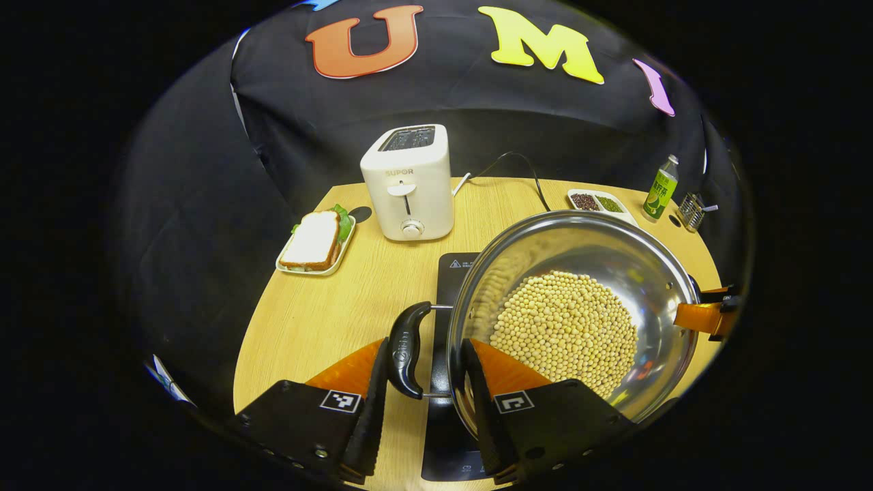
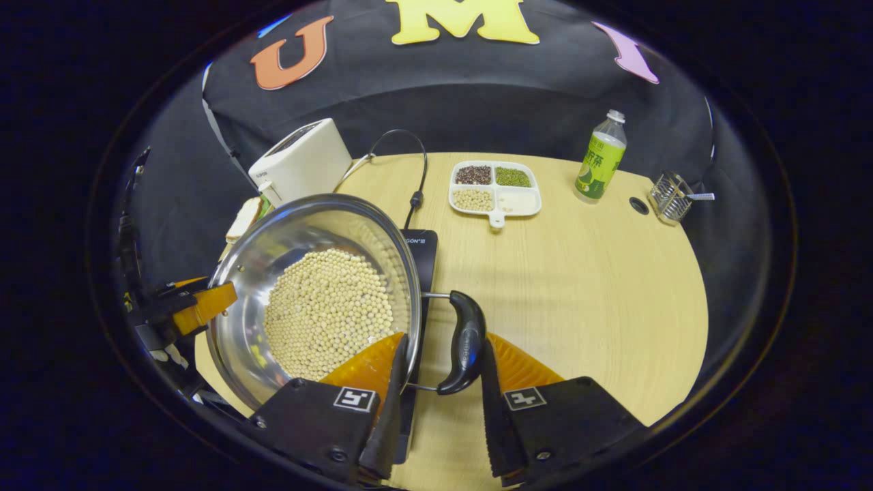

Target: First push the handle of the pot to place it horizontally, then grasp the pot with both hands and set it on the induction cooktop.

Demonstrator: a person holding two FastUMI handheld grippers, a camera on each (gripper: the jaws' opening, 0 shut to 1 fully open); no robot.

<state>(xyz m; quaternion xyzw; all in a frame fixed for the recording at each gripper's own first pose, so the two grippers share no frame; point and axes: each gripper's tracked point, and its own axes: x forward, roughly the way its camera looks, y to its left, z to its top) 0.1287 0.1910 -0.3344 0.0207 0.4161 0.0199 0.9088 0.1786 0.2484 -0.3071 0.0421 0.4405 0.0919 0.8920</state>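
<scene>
Left gripper (image 1: 423,402): my fingers straddle the pot's left side handle (image 1: 407,349). The outer finger touches the black grip; the inner one sits inside the pot (image 1: 573,317), against the wall. There is a gap at the handle wires, so I cannot tell whether both press.

Right gripper (image 2: 440,402): same straddle on the right side handle (image 2: 466,342). The outer finger lies against the grip and the inner one sits over the rim inside the pot. The clamp is again uncertain.

The pot is steel, wide and shallow, with a bed of pale beans (image 1: 566,334) in it. It lies directly ahead of both grippers, above the black induction cooktop (image 1: 455,267), whose panel shows under and behind it. Whether it rests on the cooktop or hangs above it, I cannot tell. Each view catches the opposite gripper at the pot's far rim.

Beyond, on the wooden table (image 2: 600,286): a white toaster (image 1: 409,181) with its cord, a sandwich (image 1: 315,240) on a plate beside it, a divided dish of grains (image 2: 494,187), a green-labelled bottle (image 2: 600,158) and a small wire rack (image 2: 672,196) at the far edge
</scene>
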